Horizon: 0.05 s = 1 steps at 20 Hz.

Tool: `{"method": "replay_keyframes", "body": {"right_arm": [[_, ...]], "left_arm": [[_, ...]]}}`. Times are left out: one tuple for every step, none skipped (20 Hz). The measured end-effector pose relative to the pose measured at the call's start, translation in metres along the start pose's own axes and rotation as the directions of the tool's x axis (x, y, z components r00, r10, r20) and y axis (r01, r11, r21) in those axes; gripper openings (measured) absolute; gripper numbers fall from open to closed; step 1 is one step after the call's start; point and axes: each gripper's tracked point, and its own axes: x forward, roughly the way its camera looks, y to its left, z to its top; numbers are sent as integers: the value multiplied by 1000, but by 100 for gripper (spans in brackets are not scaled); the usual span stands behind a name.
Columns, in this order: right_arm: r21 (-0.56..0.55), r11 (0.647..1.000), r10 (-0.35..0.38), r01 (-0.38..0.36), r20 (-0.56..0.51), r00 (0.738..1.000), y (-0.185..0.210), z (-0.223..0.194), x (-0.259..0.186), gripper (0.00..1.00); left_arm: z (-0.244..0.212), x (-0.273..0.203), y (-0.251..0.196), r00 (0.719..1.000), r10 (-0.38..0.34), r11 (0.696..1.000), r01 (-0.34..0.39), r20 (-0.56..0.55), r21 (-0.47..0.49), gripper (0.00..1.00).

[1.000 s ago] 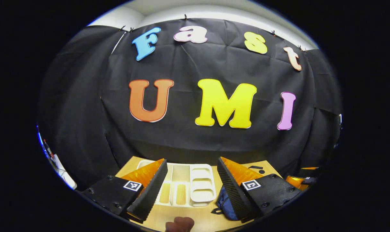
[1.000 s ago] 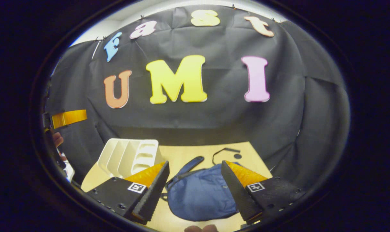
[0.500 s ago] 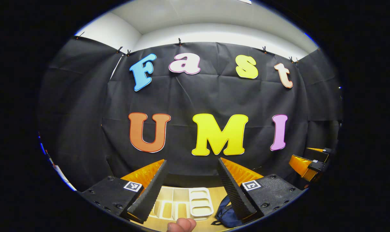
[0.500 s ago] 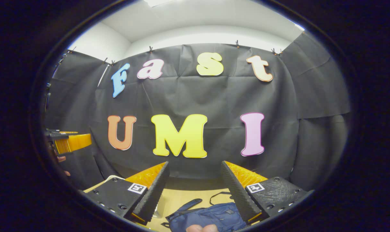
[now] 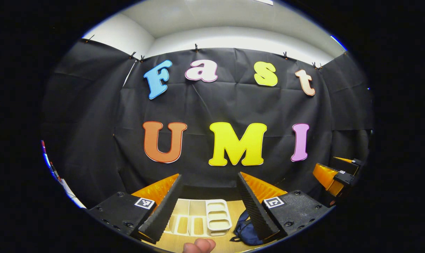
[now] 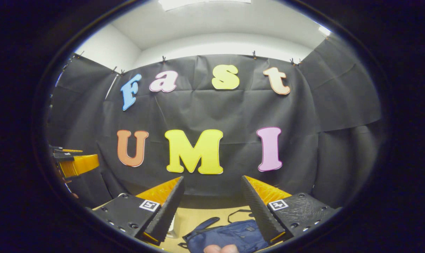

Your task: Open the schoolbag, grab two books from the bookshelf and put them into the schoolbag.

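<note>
A blue schoolbag [image 6: 230, 235] lies flat on the wooden table [image 6: 198, 219], its strap stretched toward the back. My right gripper [image 6: 211, 207] hangs open above it with nothing between its fingers. In the left gripper view a white bookshelf rack [image 5: 205, 219] with divided slots sits on the table, and the schoolbag [image 5: 245, 232] shows to its right. My left gripper [image 5: 208, 207] is held open above the rack, holding nothing. No books can be made out in the rack's slots.
The other gripper [image 5: 333, 175] appears at the far right of the left gripper view, and the left one [image 6: 75, 163] at the far left of the right gripper view. A fingertip [image 5: 198, 245] shows at the bottom edge. Black cloth walls close in the table.
Both grippers tilted upward over the second, so the table, rack and bag slid down toward the bottom of each view. Both stayed open.
</note>
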Motion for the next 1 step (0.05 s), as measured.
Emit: {"method": "replay_keyframes", "body": {"right_arm": [[1, 1000, -5, 5, 4, 1000, 0, 2, -2, 96]], "left_arm": [[0, -1, 2, 1000, 7, 1000, -7, 2, -1, 96]]}}
